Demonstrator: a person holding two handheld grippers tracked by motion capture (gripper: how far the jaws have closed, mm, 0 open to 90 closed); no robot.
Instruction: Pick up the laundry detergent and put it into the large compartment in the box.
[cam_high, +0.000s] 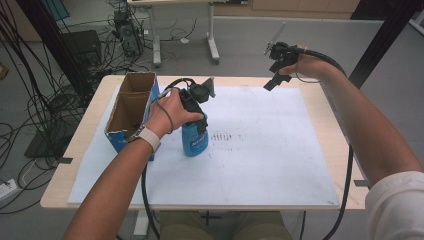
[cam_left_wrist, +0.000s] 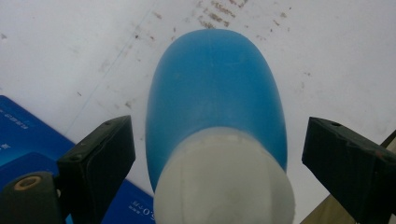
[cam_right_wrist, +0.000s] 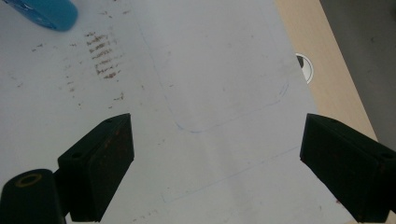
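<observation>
A blue bottle (cam_high: 194, 141) with a white cap stands upright on the white mat (cam_high: 270, 155), just right of the cardboard box. My left gripper (cam_high: 199, 120) comes down over its top. In the left gripper view the bottle (cam_left_wrist: 215, 88) sits between the two jaws with a gap on each side, so my left gripper (cam_left_wrist: 219, 158) is open around it. My right gripper (cam_high: 273, 80) hangs in the air over the table's far right edge, open, with nothing between its fingers (cam_right_wrist: 215, 158). A corner of the bottle (cam_right_wrist: 46, 11) shows at the top left of the right gripper view.
An open cardboard box (cam_high: 131, 102) with blue sides (cam_left_wrist: 28, 135) and two compartments stands at the mat's left, close to my left hand. Brown smudges (cam_high: 225, 136) mark the mat's middle. Bare wood table (cam_high: 330, 115) with a cable hole (cam_right_wrist: 306, 65) borders the mat on the right.
</observation>
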